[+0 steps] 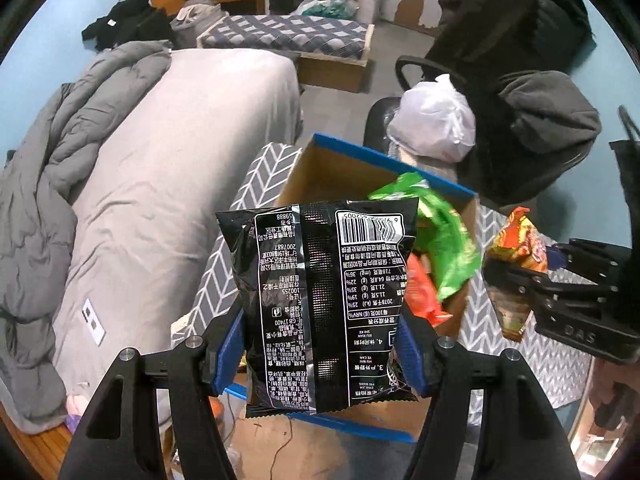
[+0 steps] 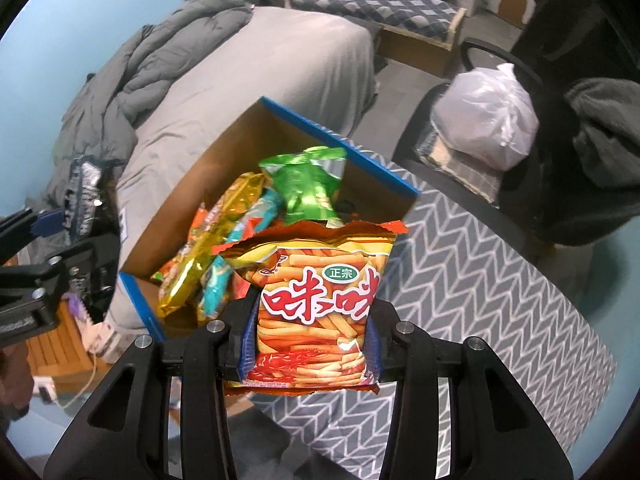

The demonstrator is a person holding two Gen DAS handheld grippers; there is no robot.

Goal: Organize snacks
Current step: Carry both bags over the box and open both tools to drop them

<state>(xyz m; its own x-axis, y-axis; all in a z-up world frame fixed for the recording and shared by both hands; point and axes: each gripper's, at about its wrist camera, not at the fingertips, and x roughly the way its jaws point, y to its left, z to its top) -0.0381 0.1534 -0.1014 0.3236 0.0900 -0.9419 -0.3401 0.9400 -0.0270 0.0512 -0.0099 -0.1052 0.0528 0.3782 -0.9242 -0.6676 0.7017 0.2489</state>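
My left gripper [image 1: 320,354] is shut on a black snack bag [image 1: 320,300], its printed back facing the camera, held above a blue-rimmed cardboard box [image 1: 344,148]. The box holds a green bag [image 1: 444,232] and an orange bag [image 1: 424,292]. My right gripper [image 2: 310,352] is shut on an orange-yellow snack bag [image 2: 316,300] with red characters, over the near corner of the same box [image 2: 320,128]. Several bags lie inside it, among them a green one [image 2: 308,184] and a gold one [image 2: 208,248]. Each gripper shows at the other view's edge: right gripper [image 1: 532,280], left gripper [image 2: 80,240].
The box rests on a surface with a grey chevron cloth [image 2: 480,280]. A bed with a grey sheet [image 1: 160,160] and rumpled duvet [image 1: 60,128] lies to the left. An office chair carries a white plastic bag [image 1: 436,120] and dark clothing [image 1: 552,120].
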